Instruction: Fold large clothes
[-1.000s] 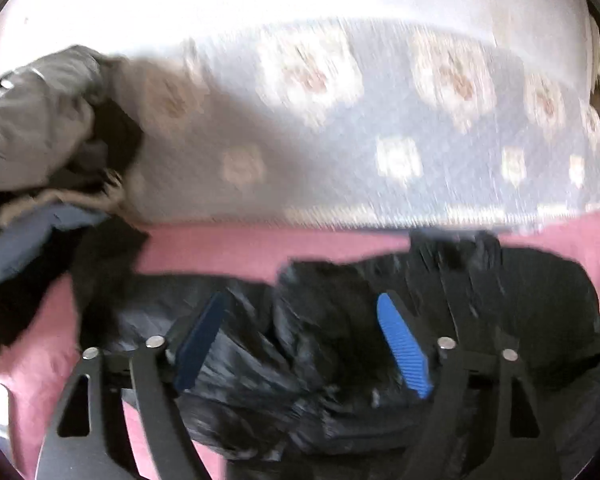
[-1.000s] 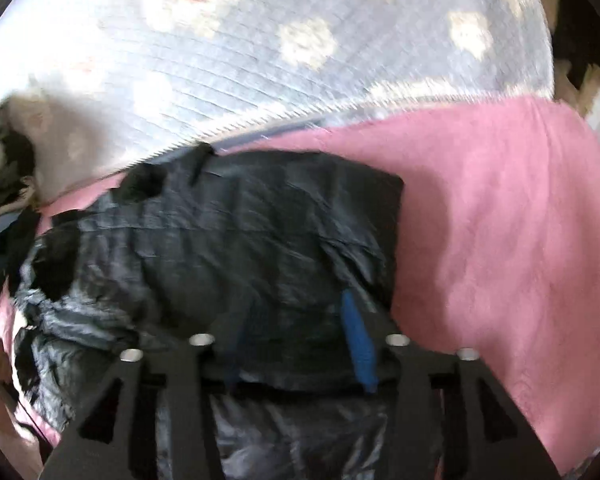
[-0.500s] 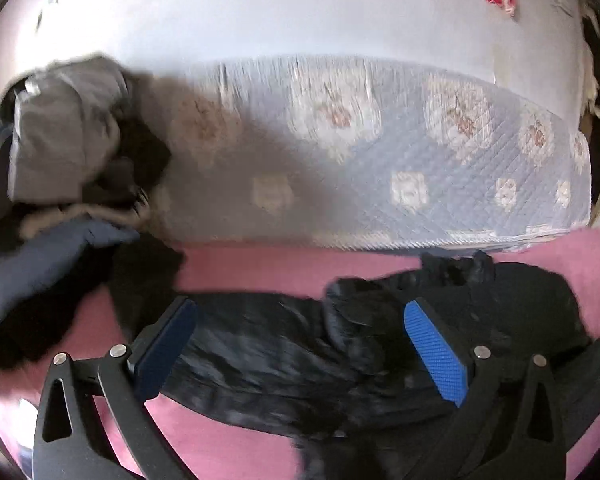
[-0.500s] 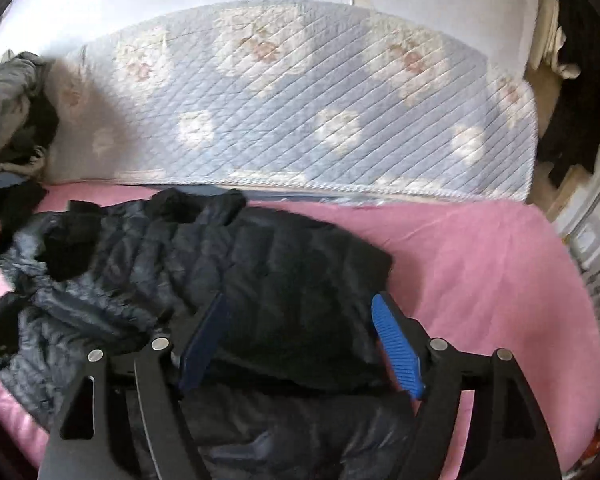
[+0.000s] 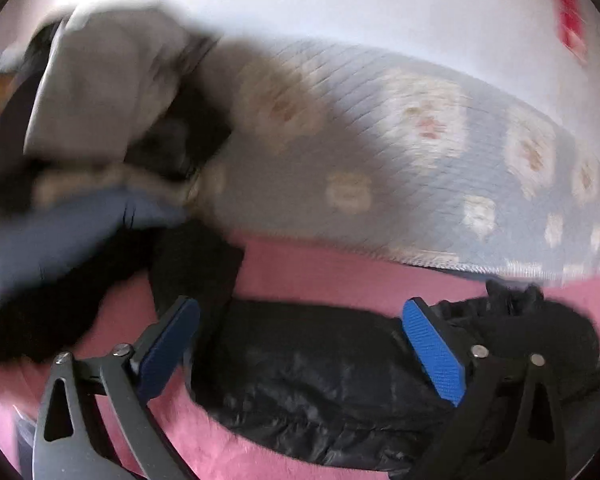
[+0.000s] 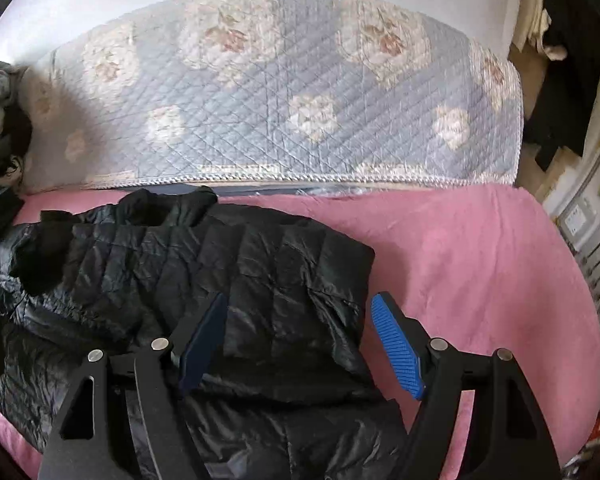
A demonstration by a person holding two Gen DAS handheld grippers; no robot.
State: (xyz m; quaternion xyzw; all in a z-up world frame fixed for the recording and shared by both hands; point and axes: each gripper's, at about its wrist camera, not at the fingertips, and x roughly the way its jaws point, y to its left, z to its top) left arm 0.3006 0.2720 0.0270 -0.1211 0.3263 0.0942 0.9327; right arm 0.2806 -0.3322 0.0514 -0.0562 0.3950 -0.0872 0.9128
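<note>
Black puffer jacket (image 6: 188, 280) lies on the pink bed cover (image 6: 480, 264), partly folded, right side doubled over, left sleeve end spread out. Left gripper (image 5: 304, 344) released, its jaws just widened then eased in slightly, nothing between them; looks lined up for the sleeve. Right gripper (image 6: 298, 344) released above the folded edge, jaws just opened, holding nothing.

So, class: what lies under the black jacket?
The jacket lies on a pink blanket, which shows all around it. What is beneath the blanket is covered.
</note>
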